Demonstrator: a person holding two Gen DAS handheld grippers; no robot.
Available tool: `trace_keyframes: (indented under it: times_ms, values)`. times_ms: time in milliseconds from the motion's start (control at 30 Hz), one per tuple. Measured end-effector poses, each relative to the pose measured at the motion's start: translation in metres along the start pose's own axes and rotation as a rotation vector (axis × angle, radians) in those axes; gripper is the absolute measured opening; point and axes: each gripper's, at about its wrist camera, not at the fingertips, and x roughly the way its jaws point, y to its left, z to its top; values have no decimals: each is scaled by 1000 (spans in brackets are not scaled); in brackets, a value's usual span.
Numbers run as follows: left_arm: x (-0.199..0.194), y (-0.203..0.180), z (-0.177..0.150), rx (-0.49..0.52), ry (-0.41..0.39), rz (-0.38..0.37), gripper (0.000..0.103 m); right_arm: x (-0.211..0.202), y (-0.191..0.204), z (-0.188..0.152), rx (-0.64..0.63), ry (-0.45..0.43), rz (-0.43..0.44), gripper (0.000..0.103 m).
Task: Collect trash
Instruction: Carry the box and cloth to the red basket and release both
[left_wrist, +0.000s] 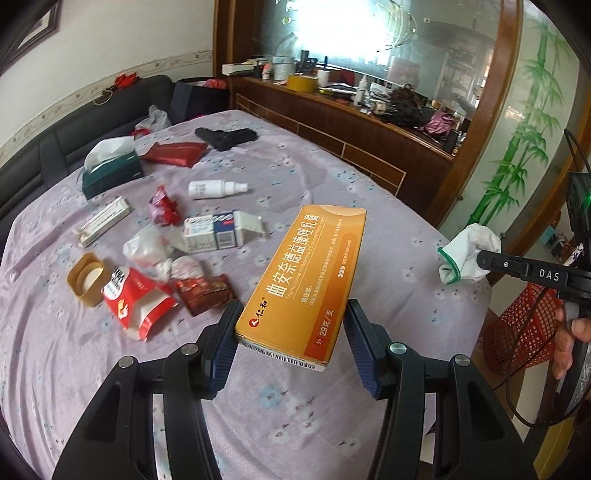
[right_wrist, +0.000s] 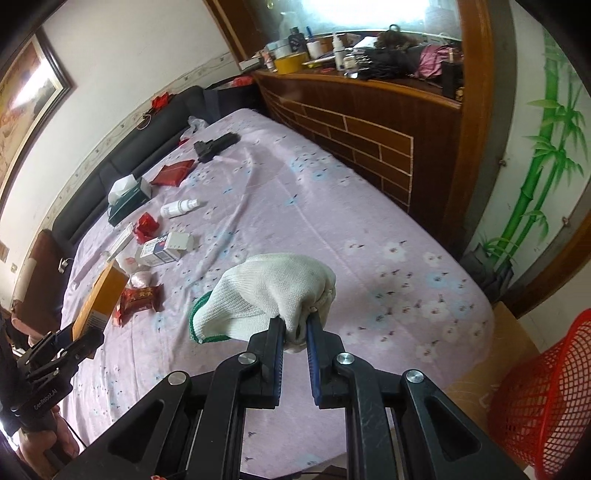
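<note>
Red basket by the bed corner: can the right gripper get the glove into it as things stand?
Probably yes. The right gripper is shut on the white glove, lifted above the bed, and the red basket stands open-topped just off the bed's corner on that side, with nothing visible between.

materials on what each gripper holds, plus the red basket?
Orange box in the left gripper: looks like glossy printed cardboard, with crisp folded edges and a barcode. White glove in the right gripper: knitted fabric, probably cotton, with a ribbed weave and green hem. Red basket: likely moulded plastic mesh.
</note>
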Motion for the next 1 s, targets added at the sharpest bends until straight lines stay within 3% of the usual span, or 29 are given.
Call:
trace_keyframes:
  times_ms: [1000]
  values:
    - [19,-123,34,209,-33,-184,54,-100,-93,-29,176,-140,-149,11]
